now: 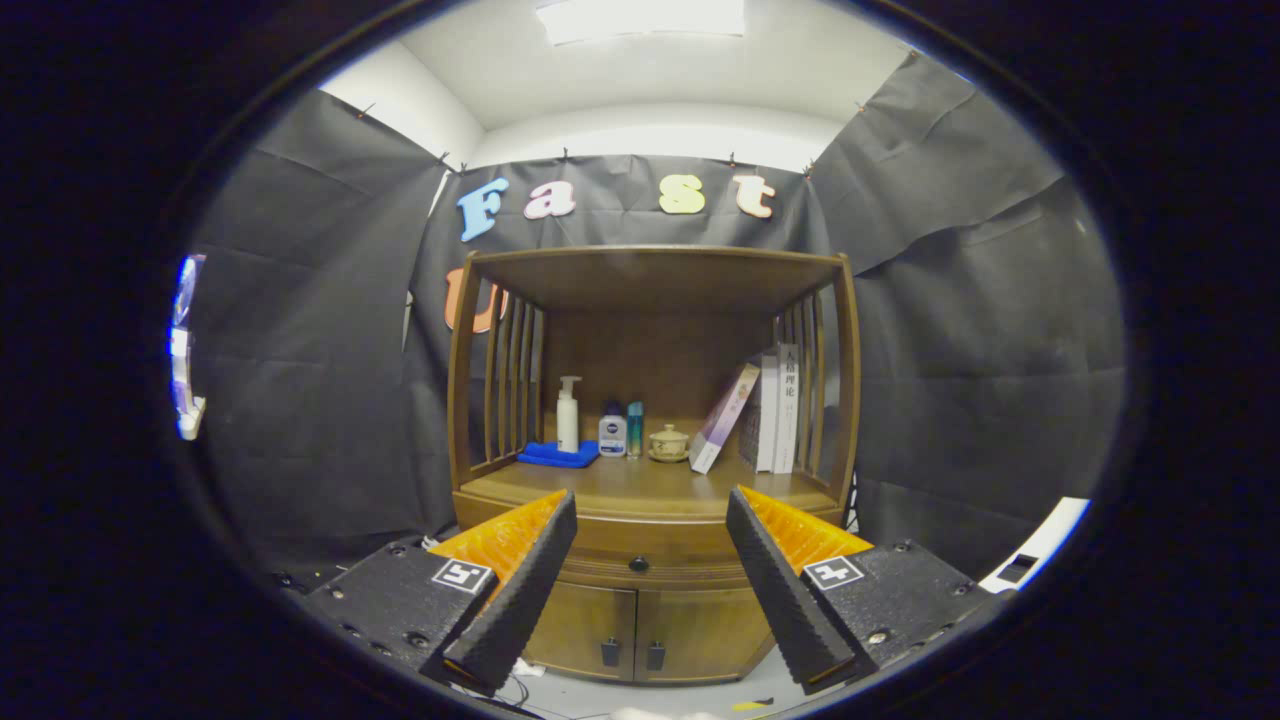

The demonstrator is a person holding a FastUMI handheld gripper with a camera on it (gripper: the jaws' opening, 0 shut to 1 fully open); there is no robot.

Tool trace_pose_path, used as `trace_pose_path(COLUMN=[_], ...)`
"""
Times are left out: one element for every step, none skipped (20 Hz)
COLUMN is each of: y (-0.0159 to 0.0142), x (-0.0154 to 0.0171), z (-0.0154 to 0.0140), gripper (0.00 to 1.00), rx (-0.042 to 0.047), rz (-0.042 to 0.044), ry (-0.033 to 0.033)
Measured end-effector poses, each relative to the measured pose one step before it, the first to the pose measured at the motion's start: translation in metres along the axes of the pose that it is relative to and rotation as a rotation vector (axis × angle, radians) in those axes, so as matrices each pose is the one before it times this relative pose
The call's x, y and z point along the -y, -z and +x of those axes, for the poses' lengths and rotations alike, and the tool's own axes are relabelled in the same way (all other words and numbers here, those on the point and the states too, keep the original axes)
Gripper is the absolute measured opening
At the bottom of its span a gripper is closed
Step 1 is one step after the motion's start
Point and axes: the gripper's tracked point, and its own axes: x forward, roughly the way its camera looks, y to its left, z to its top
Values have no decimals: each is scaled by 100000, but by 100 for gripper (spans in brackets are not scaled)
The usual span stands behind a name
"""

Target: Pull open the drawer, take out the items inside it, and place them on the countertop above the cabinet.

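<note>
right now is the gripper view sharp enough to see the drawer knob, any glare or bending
In the gripper view the drawer knob reads sharp and dark, framed between the open gripper fingers; the ceiling light is blown out white; the fisheye bows the cabinet posts outward; the shelf recess behind the pump bottle sits in soft shadow.

gripper: two wedge-shaped fingers, inner faces ribbed/knurled, outer faces with fine horizontal ridges. Each sits on a flat textured block with round screw heads along the edges. One square fiducial marker per block, white with a dark pattern. Jaws spread wide apart, nothing between them.
</note>
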Motion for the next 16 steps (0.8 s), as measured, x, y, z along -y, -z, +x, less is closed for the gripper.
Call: trace_pose_path(y=[876,922,799,1056,1064,1264,1200,1350,1047,1200,930,738,760,788,349,430], x=[-24,-129,-66,-106,-81,-132,-114,-7,-56,5,0,-267,-81,52,64,179], z=[497,496,642,651,705,743,701,764,728,803,850,884,850,900,1010,946], gripper=[98,98,98,98,98,98,99,98,98,99,98,98,98,98,98,99], rx=[-1809,-1441,-980,-1624,-1818,-1995,-2182,-2436,-880,-1645,-1084,-1424,-1795,-1762,-923,-1077], rz=[194,230,402,-35,-304,-551,-974,-782,-239,-471,-416,-611,-533,-166,196,444], ry=[256,56,87,412,166,-48,-49,353,4,287,186,83,-152,-116,-120,194])
